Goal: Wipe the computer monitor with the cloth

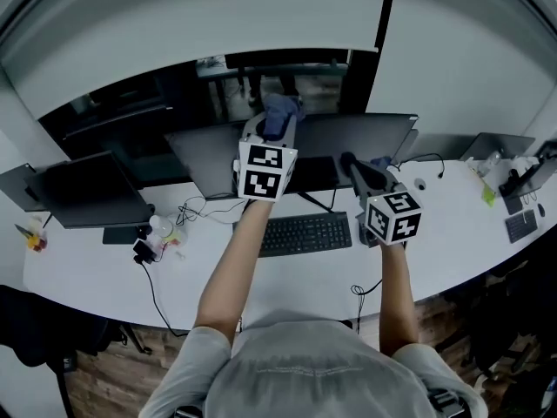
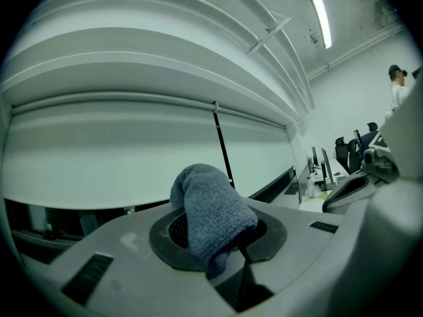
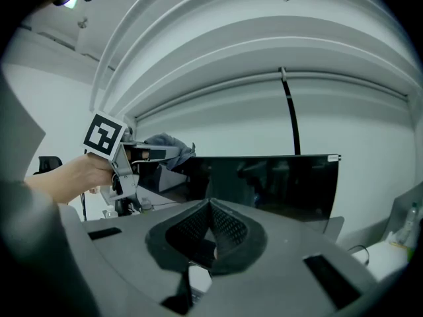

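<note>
At the monitor's [image 1: 365, 136] top edge, left of its middle, the left gripper [image 1: 273, 129] is held high with its 2 jaws clamped on the blue-grey cloth [image 2: 210, 211], which bunches up out of the grip; can't tell if the cloth touches the screen. Right gripper [image 3: 211, 235] sits lower and to the right, in front of the dark screen, its 2 jaws pressed together with nothing between them. Black keyboard [image 1: 305, 233] lies on the white desk [image 1: 287, 273] below both grippers, and 1 more dark monitor [image 1: 96, 194] stands at the desk's left end.
</note>
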Action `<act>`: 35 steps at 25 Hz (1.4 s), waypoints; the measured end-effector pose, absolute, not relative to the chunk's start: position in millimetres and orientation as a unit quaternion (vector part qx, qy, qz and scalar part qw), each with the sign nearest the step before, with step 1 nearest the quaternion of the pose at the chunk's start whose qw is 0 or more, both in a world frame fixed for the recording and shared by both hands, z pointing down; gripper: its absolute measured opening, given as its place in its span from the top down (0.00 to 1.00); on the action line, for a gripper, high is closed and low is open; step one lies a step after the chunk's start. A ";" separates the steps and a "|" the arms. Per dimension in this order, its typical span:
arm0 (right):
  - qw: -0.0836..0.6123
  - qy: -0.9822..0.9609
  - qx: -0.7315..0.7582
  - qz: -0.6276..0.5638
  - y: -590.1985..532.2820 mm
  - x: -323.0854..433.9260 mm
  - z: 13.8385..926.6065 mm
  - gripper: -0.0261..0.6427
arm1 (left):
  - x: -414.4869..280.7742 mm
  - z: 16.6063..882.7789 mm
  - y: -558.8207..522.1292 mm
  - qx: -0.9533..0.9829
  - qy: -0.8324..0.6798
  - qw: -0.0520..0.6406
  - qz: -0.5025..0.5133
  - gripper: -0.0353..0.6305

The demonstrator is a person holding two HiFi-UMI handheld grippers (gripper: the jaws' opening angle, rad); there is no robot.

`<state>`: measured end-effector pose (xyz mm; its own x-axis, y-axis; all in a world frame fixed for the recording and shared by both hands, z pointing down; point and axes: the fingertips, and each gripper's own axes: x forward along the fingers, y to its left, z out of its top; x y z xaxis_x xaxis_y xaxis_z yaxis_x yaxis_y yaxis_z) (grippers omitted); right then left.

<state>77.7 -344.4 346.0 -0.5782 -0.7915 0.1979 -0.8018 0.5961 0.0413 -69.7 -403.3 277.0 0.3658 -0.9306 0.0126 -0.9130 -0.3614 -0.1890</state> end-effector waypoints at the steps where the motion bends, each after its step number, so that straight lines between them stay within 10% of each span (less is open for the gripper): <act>1: 0.099 -0.891 0.442 0.024 -343.7 66.8 346.3 0.96 | -80.6 277.8 -401.0 -0.820 0.564 0.075 -0.060 0.83; 35: 0.106 -0.932 0.346 -0.014 -323.4 -151.0 367.7 0.96 | -335.7 289.5 -344.8 -0.754 0.649 0.069 -0.069 0.82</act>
